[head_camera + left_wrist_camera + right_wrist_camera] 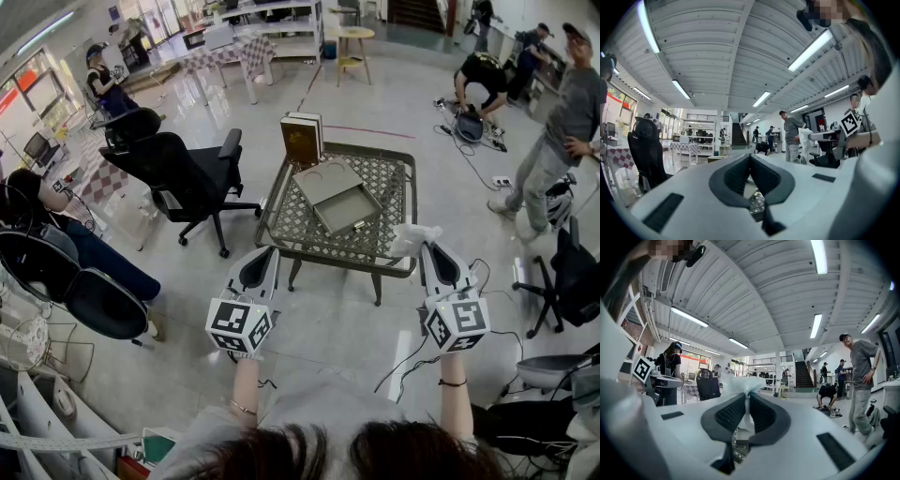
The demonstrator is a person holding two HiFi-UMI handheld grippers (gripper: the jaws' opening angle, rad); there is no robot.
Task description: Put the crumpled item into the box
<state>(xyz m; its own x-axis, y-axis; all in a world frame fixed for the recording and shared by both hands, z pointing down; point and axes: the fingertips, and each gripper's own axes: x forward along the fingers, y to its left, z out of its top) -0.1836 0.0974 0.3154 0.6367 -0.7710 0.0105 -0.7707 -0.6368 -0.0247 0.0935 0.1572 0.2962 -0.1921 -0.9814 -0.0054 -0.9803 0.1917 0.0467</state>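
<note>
My right gripper [427, 247] is shut on a crumpled white item [413, 237], which bulges past the fingertips over the table's front right corner. In the right gripper view the crumpled white item [742, 386] is pinched between the dark pads and sticks out above them. An open grey box [345, 208] lies on the metal mesh table [375, 246], its lid [324, 179] beside it at the back left. My left gripper [263, 258] hangs before the table's front left edge, shut and empty; the left gripper [750, 159] shows its pads meeting at the tips.
A brown book-like case [302, 139] stands upright at the table's back edge. Black office chairs [183, 176] stand left of the table, another chair [567, 281] at the right. People stand and crouch at the back right [561, 131]. Cables trail on the floor [473, 167].
</note>
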